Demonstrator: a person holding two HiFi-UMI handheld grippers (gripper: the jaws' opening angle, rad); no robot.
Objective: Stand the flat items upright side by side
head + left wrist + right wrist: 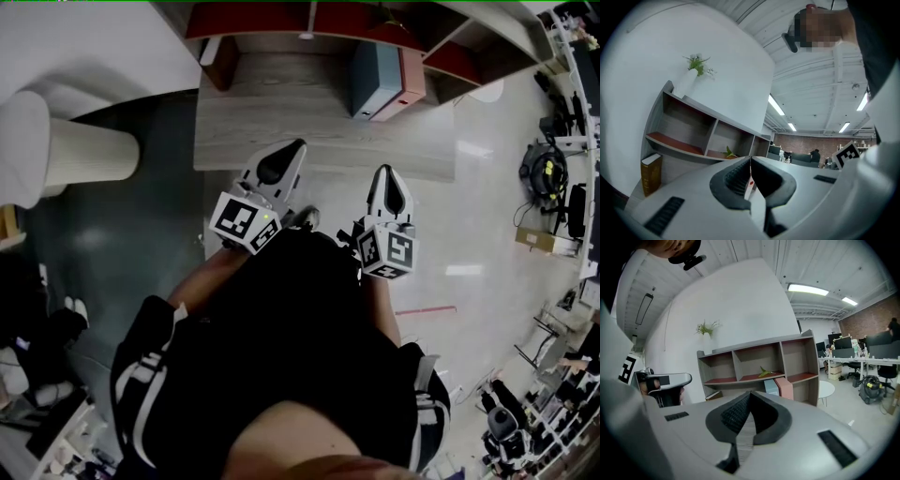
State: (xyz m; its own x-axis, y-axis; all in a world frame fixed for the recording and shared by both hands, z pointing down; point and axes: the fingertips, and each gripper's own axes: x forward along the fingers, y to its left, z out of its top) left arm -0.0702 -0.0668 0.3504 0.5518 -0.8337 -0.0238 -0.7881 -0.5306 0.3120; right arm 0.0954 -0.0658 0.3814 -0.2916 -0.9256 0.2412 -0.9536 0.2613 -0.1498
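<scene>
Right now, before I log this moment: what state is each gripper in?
Left gripper: closed, holding nothing.
Right gripper: closed, holding nothing.

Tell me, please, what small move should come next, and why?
Probably open the left gripper and ease it toward the brown book at the left end of the wooden desk: it and the right gripper are shut, empty, short of the desk, while the grey-blue book and pink book already stand together.
</scene>
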